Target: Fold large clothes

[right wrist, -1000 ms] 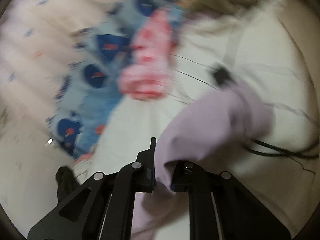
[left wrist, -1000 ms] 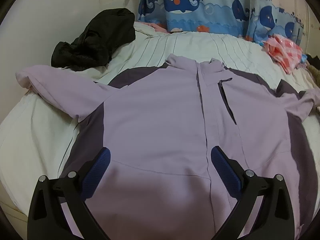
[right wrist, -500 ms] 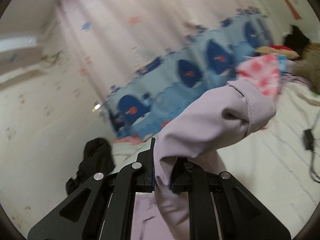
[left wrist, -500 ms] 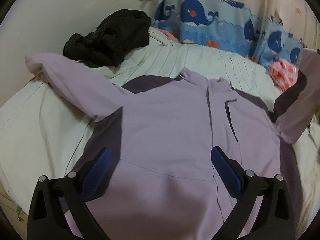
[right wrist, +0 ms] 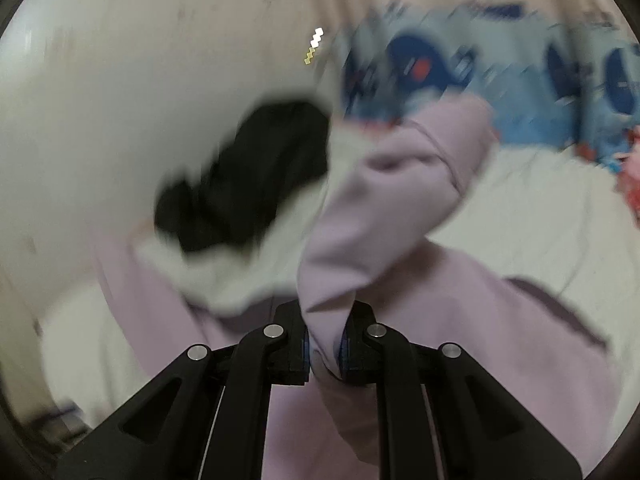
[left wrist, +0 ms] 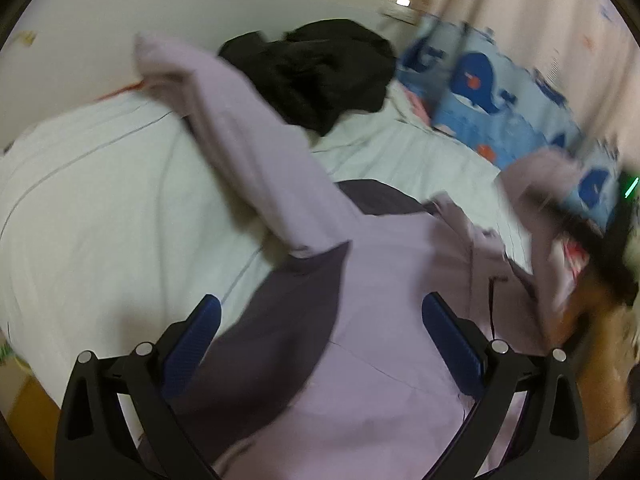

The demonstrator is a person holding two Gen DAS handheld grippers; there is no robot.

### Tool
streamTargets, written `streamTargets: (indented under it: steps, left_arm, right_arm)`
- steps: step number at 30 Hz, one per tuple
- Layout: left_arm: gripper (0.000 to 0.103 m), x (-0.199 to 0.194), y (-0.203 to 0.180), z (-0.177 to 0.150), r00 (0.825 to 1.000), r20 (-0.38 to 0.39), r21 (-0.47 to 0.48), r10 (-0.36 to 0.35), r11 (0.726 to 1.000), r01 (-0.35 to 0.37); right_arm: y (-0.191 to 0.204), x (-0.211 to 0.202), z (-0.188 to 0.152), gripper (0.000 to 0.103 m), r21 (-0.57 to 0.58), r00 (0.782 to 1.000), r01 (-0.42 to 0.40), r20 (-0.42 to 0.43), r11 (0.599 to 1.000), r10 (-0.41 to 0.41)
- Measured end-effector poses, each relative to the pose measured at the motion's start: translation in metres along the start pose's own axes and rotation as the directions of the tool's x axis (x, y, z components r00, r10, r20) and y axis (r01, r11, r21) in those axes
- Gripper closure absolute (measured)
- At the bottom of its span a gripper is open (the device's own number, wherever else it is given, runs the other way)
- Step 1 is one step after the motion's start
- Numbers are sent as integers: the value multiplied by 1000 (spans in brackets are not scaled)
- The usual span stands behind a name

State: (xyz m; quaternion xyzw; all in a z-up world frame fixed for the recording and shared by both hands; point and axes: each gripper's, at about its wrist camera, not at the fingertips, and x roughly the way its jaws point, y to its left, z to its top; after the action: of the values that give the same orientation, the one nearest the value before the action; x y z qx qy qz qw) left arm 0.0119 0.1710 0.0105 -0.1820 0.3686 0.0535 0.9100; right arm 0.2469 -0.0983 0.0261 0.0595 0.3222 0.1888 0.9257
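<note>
Lilac jacket with dark purple panels [left wrist: 384,320] spread on white bed sheet [left wrist: 100,220], right gripper [right wrist: 325,344] clenched on lilac sleeve [right wrist: 384,208] at twelve o'clock, left gripper [left wrist: 320,344] released above jacket, black garment [left wrist: 320,76] at twelve o'clock.

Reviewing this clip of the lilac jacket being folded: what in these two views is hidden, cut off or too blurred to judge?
- Left wrist view: the right gripper is a dark motion smear; its grip is unreadable there.
- Left wrist view: the jacket hem is cut off by the bottom edge and the open left gripper.
- Right wrist view: the pinched sleeve blocks the jacket body behind it.
- Right wrist view: the black garment is blurred; its type cannot be told.
</note>
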Motion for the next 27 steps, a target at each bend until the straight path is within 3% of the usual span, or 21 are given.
streamTargets:
  steps: [3,5,9,11,13,15,17,18,19,20,23,27]
  left_arm:
    - [7,4,20,5,1000,-24,-77,-14,997,12]
    - [7,7,30,5,999,-34,-116,-23,993,19]
    - [7,11,41,6,999,-40,-144,-18,989,12]
    - [7,14,41,5,999,-50,-150,-18,989,11]
    - [7,16,40,4,998,-57,-157,-24,987,15]
    - [7,16,38,5,998,-53,-151,-22,988,14]
    - [7,17,33,4,998,-52,-132,-17,991,10]
    - [7,17,33,3,999,-52,-123,-14,992,8]
    - [7,18,31,3,999,-53,-112,-11,994,5]
    - [7,18,31,2,998,-56,-100,-8,995,2]
    - [7,16,32,3,999,-50,-83,-2,997,-2]
    - [7,2,43,11,1000,10,-72,17,997,-16]
  right_arm:
    - [21,65,-49,89,-48,976,-16,-218,999,5]
    - [28,100,-80,79,-70,930,-16,-369,997,-11]
    - [41,92,-78,73,-97,928,-37,-373,995,-2]
    - [42,74,-66,36,-53,947,-114,-309,992,92]
    - [38,52,-56,18,-30,972,-145,-190,989,137]
    - [39,46,-55,13,-17,979,-175,-113,984,172]
    - [51,89,-62,13,36,949,-178,-257,983,182]
    - [54,123,-80,13,37,897,-129,-422,991,132]
    - [59,133,-87,13,-16,886,-95,-458,995,77]
    - [66,129,-87,13,-60,895,-87,-443,994,51]
    - [64,88,-69,13,56,911,-191,-361,980,199]
    - [36,-7,-59,11,83,968,-164,-180,983,177]
